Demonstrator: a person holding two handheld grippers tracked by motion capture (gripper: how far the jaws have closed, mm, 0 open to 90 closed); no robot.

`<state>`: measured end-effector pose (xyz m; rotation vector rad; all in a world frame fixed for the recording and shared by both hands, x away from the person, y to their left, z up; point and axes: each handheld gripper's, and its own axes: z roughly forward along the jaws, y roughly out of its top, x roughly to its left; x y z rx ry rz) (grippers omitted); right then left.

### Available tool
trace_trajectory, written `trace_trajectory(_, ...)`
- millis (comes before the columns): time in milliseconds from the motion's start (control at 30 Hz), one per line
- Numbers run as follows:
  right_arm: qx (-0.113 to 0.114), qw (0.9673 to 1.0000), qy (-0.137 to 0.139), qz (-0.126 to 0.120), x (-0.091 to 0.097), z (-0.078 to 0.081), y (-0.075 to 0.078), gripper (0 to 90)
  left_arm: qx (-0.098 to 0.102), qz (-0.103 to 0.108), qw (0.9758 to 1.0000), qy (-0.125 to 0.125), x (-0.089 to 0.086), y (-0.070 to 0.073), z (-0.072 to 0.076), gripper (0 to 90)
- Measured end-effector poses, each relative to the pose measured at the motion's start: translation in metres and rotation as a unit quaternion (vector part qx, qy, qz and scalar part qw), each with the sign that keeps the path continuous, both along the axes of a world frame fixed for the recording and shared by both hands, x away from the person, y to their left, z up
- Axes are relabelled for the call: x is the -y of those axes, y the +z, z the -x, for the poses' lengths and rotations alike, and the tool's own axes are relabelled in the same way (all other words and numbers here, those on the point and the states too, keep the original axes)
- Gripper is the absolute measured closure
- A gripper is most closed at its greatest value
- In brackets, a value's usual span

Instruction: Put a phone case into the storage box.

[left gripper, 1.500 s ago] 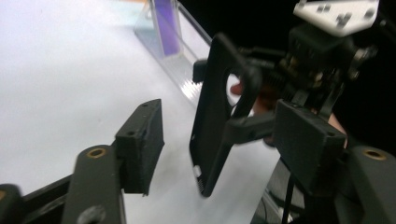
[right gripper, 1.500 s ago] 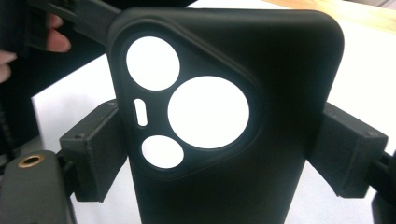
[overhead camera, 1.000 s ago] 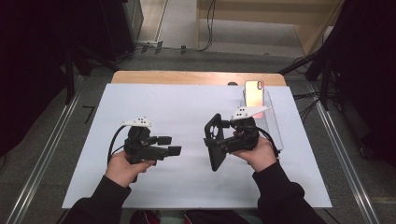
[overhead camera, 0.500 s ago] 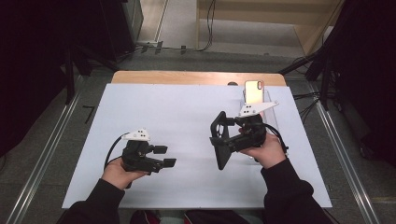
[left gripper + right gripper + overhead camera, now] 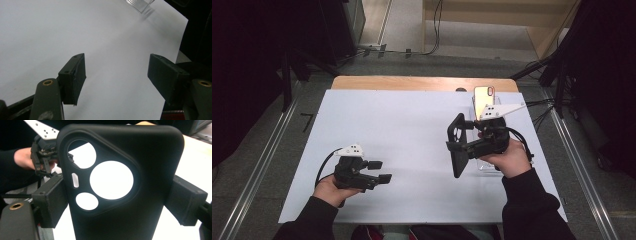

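Observation:
A black phone case [image 5: 458,146] with round camera cut-outs [image 5: 111,180] is clamped by its long edges in my right gripper [image 5: 462,142], which is shut on it above the right half of the white table [image 5: 412,125]. In the right gripper view the case [image 5: 150,170] stands upright between both pads [image 5: 53,200]. My left gripper [image 5: 379,171] rests low near the front left, held by a hand, and is open. The left gripper view has its pads [image 5: 73,76] wide apart over bare white surface.
A phone [image 5: 484,99] with a shiny gold face stands upright at the back right, just behind my right gripper. A clear plastic stand [image 5: 140,4] sits on the table under the right hand. A wooden strip [image 5: 422,83] borders the far edge.
My left gripper has drawn back toward the front left edge. The right gripper, with the case in it, has shifted a little to the right and away.

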<state>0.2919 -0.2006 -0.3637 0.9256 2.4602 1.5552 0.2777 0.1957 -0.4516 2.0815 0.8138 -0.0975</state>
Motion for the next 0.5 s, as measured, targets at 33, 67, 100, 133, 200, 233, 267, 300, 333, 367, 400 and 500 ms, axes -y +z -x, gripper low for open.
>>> trace_trajectory(33,0.001,1.0,-0.006,-0.003,0.002,0.0,0.001,11.9,-0.002,0.0,1.0,0.004,-0.001,0.0,0.0,30.9)
trace_trajectory(67,0.002,0.9999,-0.014,-0.003,0.005,0.0,0.003,11.9,-0.001,-0.002,1.0,0.005,-0.002,0.0,0.0,30.9)
trace_trajectory(100,0.005,0.9997,-0.023,-0.004,0.007,0.0,0.004,11.9,-0.002,-0.002,1.0,0.007,-0.003,0.0,0.0,30.9)
trace_trajectory(133,0.007,0.9994,-0.034,-0.006,0.01,0.0,0.005,11.9,-0.003,-0.001,1.0,0.009,-0.003,0.0,0.0,30.8)
trace_trajectory(200,0.01,0.9983,-0.056,-0.01,0.016,0.001,0.008,11.9,-0.002,-0.001,0.9999,0.014,-0.005,0.0,0.0,30.9)
trace_trajectory(233,0.011,0.9978,-0.064,-0.013,0.019,0.001,0.009,11.9,-0.002,-0.002,0.9999,0.015,-0.005,0.0,-0.001,30.9)
trace_trajectory(267,0.011,0.9971,-0.073,-0.017,0.022,0.001,0.01,11.9,-0.002,-0.001,0.9999,0.017,-0.006,0.0,-0.001,30.9)
trace_trajectory(300,0.013,0.9964,-0.082,-0.019,0.025,0.0,0.01,11.9,-0.003,-0.001,0.9998,0.019,-0.006,0.0,-0.001,30.9)
trace_trajectory(333,0.012,0.9955,-0.091,-0.022,0.027,0.0,0.011,11.9,-0.003,-0.001,0.9998,0.021,-0.006,0.0,-0.001,30.9)
trace_trajectory(367,0.014,0.9947,-0.099,-0.023,0.03,0.0,0.012,11.9,-0.002,-0.001,0.9998,0.022,-0.007,0.0,-0.001,30.9)
trace_trajectory(400,0.014,0.9937,-0.108,-0.024,0.032,0.0,0.013,12.0,-0.002,-0.002,0.9997,0.023,-0.007,0.0,-0.001,30.9)
trace_trajectory(500,0.02,0.9911,-0.129,-0.026,0.039,0.0,0.014,11.9,-0.003,-0.001,0.9997,0.026,-0.008,0.0,-0.001,30.9)
